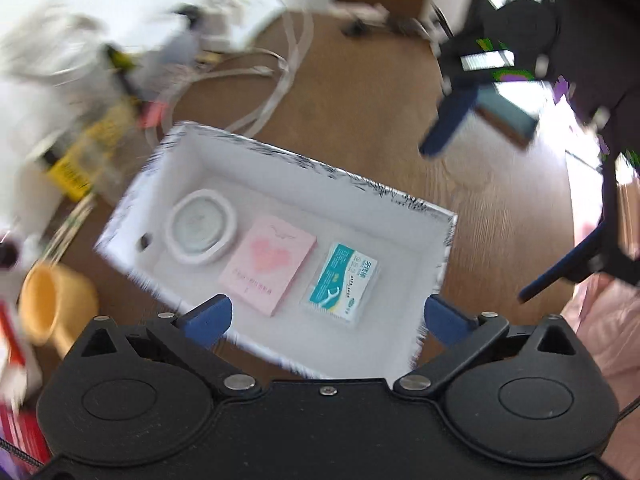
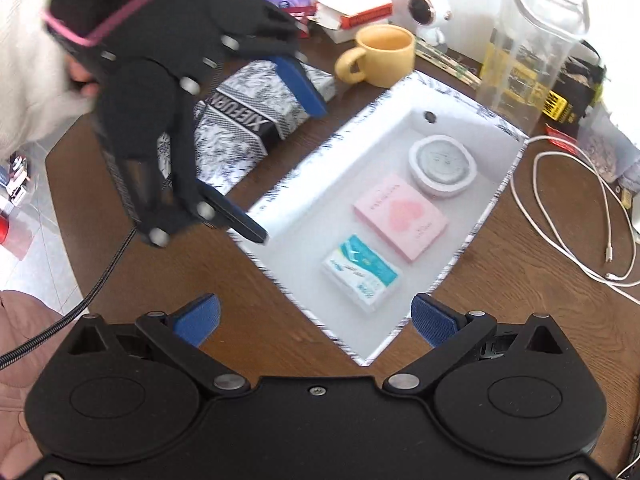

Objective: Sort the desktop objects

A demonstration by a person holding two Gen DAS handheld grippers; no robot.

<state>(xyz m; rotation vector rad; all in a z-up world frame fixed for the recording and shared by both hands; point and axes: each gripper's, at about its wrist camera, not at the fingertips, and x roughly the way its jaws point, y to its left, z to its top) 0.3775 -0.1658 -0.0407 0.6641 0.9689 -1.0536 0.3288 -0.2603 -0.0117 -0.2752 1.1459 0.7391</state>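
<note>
An open white box [image 1: 320, 164] [image 2: 360, 148] with a black-and-white patterned rim sits on the brown round table. Inside lie a round white tin [image 1: 202, 228] [image 2: 442, 164], a pink heart-printed pack [image 1: 266, 264] [image 2: 400, 216] and a teal-and-white floss-pick packet [image 1: 344, 284] [image 2: 360, 272]. My left gripper [image 1: 326, 316] [image 2: 272, 152] is open and empty over the box's near edge. My right gripper [image 2: 316, 320] [image 1: 500, 200] is open and empty too, at another corner of the box.
The box's patterned lid [image 2: 248, 120] lies beside it under the left gripper. A yellow mug [image 2: 384, 54] [image 1: 52, 304], a clear jug [image 2: 532, 40], a yellow-black bag [image 1: 80, 160] and a white cable [image 2: 580, 208] [image 1: 276, 80] ring the box. A person's white sleeve [image 2: 28, 72] is at left.
</note>
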